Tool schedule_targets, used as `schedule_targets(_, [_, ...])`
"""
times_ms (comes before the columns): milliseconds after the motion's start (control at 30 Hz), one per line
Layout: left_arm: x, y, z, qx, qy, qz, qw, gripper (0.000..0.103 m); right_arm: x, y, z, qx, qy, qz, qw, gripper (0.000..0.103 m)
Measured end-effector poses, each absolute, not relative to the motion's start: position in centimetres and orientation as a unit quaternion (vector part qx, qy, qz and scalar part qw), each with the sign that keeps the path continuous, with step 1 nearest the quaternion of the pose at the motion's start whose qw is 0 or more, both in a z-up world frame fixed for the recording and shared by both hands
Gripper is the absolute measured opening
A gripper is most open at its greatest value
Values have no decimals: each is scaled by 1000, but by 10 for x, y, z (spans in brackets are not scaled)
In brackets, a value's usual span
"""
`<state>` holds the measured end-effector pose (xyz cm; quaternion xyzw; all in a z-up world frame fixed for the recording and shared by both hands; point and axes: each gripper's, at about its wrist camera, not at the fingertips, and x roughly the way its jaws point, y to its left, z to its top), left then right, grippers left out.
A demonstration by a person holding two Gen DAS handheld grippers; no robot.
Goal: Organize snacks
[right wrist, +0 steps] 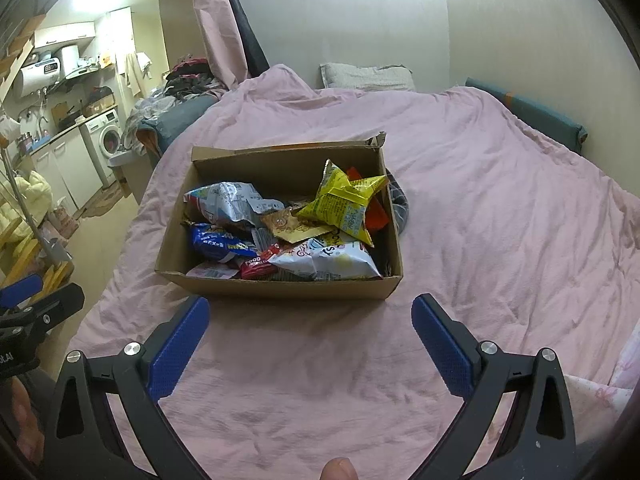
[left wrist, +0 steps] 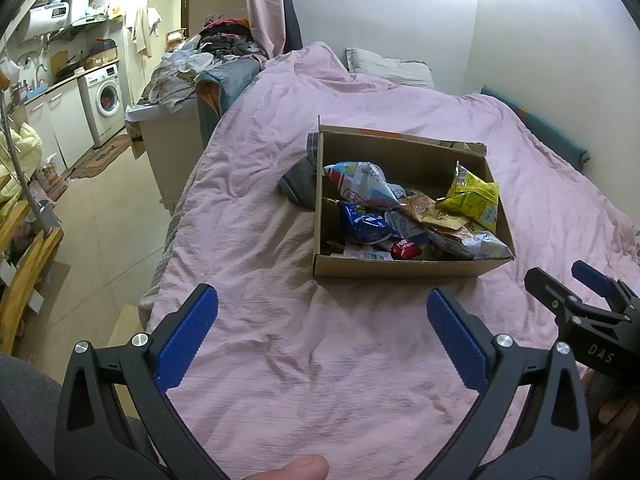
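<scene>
An open cardboard box sits on a pink bedspread. Several snack packs fill it: a yellow bag, a blue pack, a red bar, and white-and-blue bags. My left gripper hangs open over the bedspread, short of the box's near wall. My right gripper is likewise open and holds nothing, just in front of the box. Each gripper shows at the other view's edge.
A grey cloth lies against the box's side. A pillow lies at the head of the bed. Piled clothes and a washing machine stand left, past the bed's edge. A wall bounds the right side.
</scene>
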<state>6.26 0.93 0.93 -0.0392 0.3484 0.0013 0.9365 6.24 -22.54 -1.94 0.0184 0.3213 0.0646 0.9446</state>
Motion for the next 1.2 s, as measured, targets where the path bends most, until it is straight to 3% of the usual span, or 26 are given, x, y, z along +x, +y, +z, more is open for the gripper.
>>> schedule_targets(1200, [68, 14, 4, -42, 353, 9, 935, 103, 64, -225, -18, 15, 319, 67, 945, 103])
